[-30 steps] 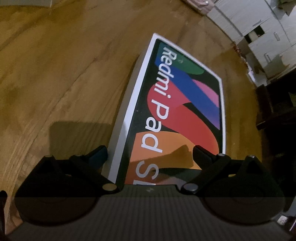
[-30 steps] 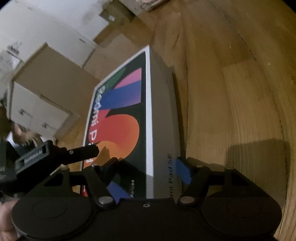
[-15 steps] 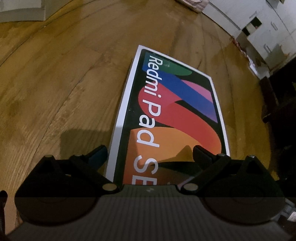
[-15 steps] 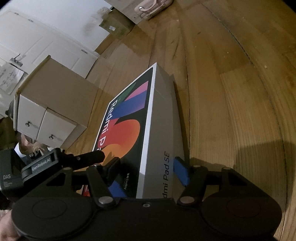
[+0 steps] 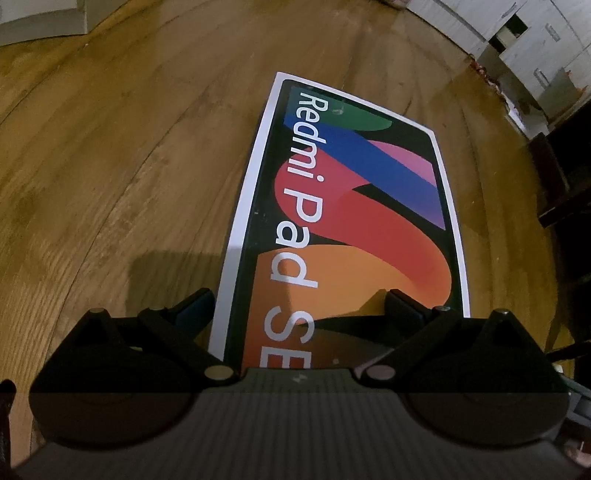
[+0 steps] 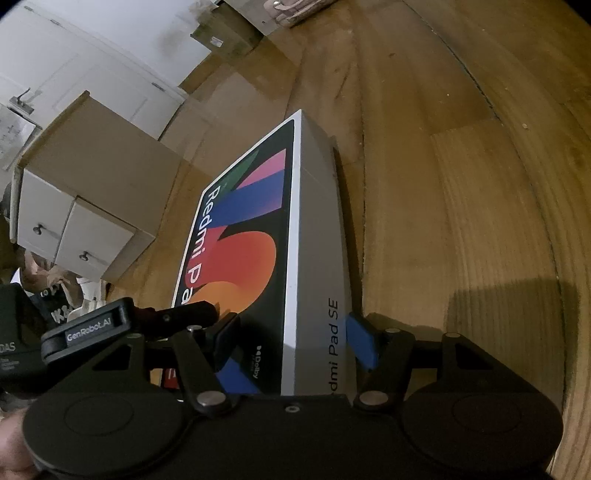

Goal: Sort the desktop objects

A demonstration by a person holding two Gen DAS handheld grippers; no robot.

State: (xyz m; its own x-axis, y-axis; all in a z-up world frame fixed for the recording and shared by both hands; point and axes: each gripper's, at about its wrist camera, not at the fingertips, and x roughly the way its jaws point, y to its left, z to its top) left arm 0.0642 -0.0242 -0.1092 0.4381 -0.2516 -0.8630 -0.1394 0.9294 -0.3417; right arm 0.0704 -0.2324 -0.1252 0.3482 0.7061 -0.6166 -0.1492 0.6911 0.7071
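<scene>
A Redmi Pad SE box (image 5: 354, 221) with a white rim and a colourful lid lies flat on the wooden table (image 5: 110, 166). My left gripper (image 5: 299, 306) is open, one finger left of the box's near end and one over its lid. In the right wrist view the box (image 6: 258, 258) has its grey side facing right. My right gripper (image 6: 295, 347) straddles the near corner, fingers either side of the side wall; whether they press on it I cannot tell. The left gripper's finger (image 6: 184, 314) shows at the left.
The table's edge runs behind the box. White drawers with knobs (image 6: 74, 236) and a cardboard box (image 6: 229, 33) stand on the floor beyond. White cabinets (image 5: 535, 48) and a dark piece of furniture (image 5: 569, 192) are at the right.
The box has come down from a tilted, raised pose and now lies flat on the table. Both grippers have drawn back a little along it.
</scene>
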